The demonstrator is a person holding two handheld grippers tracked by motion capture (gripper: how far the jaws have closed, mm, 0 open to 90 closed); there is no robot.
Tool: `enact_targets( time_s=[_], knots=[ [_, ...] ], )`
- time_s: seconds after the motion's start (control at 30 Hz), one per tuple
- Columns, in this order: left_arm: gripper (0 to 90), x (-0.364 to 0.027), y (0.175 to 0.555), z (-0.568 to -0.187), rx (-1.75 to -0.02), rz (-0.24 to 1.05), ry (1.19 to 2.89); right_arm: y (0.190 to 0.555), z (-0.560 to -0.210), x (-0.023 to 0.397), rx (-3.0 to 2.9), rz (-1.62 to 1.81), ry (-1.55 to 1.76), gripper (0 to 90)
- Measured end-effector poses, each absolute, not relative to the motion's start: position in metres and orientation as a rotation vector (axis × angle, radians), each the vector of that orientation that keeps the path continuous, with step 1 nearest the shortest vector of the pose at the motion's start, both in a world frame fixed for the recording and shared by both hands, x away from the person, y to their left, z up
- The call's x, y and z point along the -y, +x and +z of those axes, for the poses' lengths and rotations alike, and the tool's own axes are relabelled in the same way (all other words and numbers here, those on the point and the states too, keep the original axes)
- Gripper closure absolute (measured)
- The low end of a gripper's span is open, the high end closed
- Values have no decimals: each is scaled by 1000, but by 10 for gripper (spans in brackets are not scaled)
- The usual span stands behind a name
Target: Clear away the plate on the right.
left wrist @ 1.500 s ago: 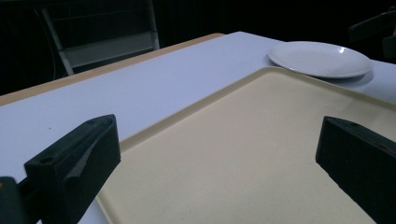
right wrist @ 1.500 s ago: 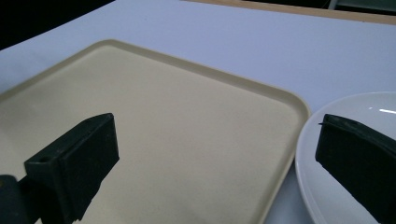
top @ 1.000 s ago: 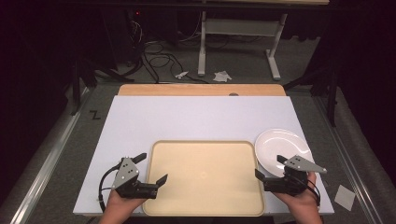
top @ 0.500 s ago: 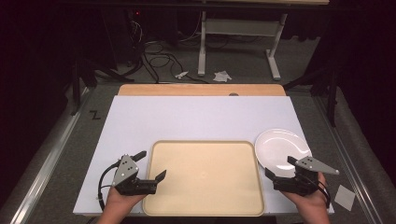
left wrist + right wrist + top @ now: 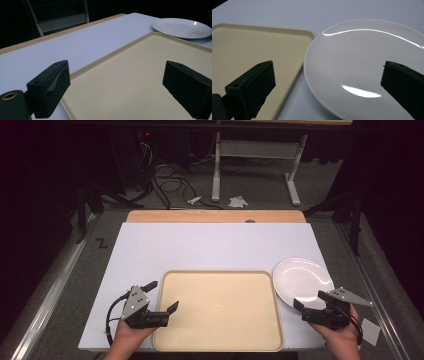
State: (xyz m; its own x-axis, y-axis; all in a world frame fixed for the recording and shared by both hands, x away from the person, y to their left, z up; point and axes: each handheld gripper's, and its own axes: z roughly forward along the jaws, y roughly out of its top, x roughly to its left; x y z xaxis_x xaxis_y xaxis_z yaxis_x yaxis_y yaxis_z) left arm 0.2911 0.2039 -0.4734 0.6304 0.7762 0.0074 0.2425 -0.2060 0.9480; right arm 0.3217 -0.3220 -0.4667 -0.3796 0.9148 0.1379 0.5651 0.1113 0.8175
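Bench [image 5: 200,245] carries one beige tray [image 5: 220,310] and one white plate [image 5: 302,280] beside it. Left claw [image 5: 162,296], just closing, straddles the tray's edge unclenched; right claw [image 5: 310,299] gapes at the plate.

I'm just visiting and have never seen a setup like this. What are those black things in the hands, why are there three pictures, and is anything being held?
There is no robot arm here: a person holds a hand-held tool with two black jaws in each hand. The high view looks down from above the table: the left gripper sits at the left edge of a beige tray, the right gripper at the near rim of a white plate. The other two pictures come from small cameras riding on the tools, looking out between their jaws. Both things lie on a white table. The left jaws have just been closing, astride the tray's edge, but do not press on it. The right jaws stand open over the plate. Nothing is held yet.
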Motion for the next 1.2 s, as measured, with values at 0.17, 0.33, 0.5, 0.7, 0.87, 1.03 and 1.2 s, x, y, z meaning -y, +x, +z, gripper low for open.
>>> enact_targets(
  time_s=[0.17, 0.33, 0.5, 0.7, 0.87, 1.03, 1.2],
  knots=[
    [82, -203, 291, -474, -819, 605, 1766, 323, -469, 329, -1979, 1171, 1471, 0],
    [82, -200, 291, -475, -799, 599, 1789, 325, -471, 338, -1960, 1168, 1516, 0],
    [83, -198, 291, -476, -791, 596, 1793, 325, -474, 346, -1925, 1165, 1578, 0],
    [89, -198, 291, -476, -783, 589, 1799, 324, -476, 355, -1867, 1214, 1676, 0],
    [93, -197, 290, -477, -777, 585, 1800, 321, -477, 367, -1781, 1282, 1811, 7],
    [99, -197, 290, -477, -775, 582, 1797, 319, -480, 379, -1679, 1367, 1937, 68],
    [103, -197, 290, -477, -772, 579, 1800, 317, -485, 389, -1591, 1413, 2073, 133]
  ],
)
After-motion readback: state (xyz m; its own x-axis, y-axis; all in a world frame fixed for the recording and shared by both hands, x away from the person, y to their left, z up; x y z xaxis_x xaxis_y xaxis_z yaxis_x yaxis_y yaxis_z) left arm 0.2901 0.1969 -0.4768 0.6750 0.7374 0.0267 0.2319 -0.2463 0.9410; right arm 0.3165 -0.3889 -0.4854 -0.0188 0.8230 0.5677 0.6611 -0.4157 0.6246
